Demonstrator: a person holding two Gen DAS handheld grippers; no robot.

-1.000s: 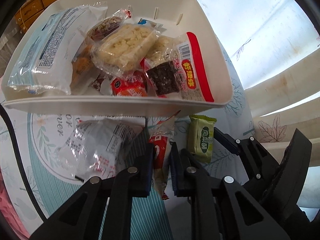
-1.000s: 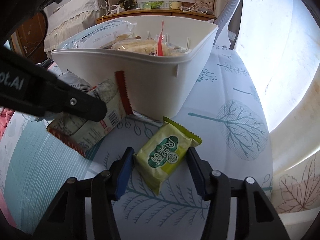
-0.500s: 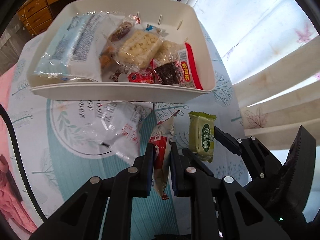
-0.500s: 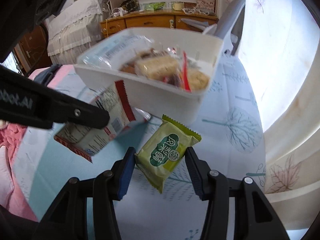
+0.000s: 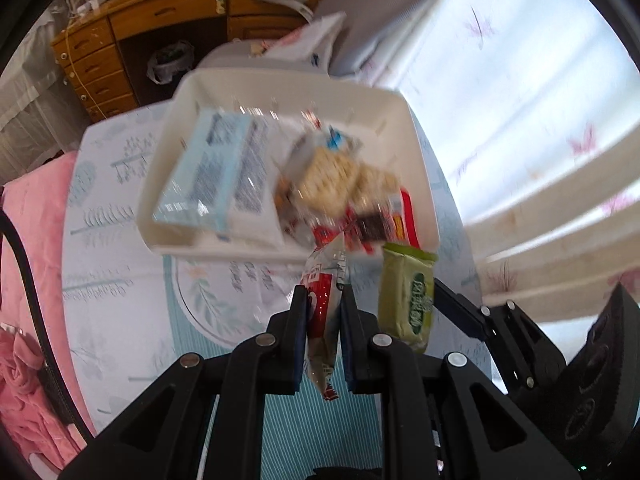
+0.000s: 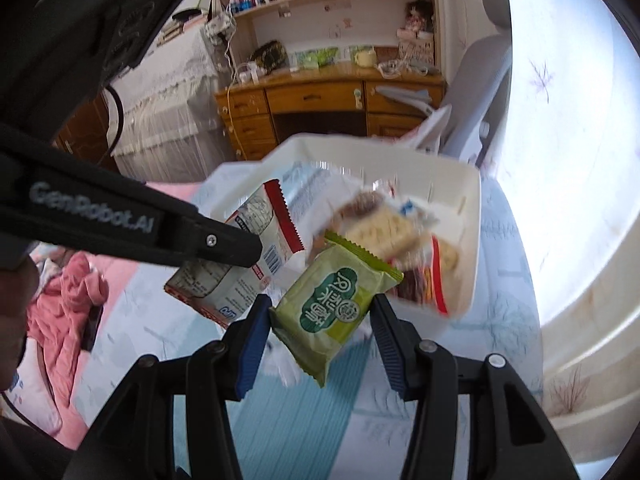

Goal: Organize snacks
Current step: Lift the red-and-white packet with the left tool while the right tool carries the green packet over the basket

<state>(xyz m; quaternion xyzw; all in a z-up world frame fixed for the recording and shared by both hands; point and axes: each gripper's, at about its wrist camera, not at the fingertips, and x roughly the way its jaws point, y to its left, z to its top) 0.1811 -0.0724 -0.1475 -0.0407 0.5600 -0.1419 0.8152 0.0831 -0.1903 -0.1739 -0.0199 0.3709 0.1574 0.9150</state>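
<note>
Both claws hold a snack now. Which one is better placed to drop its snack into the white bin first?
Probably right: the right claw holds the green packet with its top already overlapping the white bin. The left claw's red-and-white packet sits nearer the rim.

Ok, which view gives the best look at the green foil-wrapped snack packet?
The right wrist view: the green foil-wrapped snack packet faces the camera, printed label visible, between the right gripper fingers. The left wrist view shows it narrower, blurred, at an angle.

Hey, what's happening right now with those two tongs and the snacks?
Left tongs shut on red-white packet. Right tongs shut on green packet. White bin ahead, nothing blocking.
</note>
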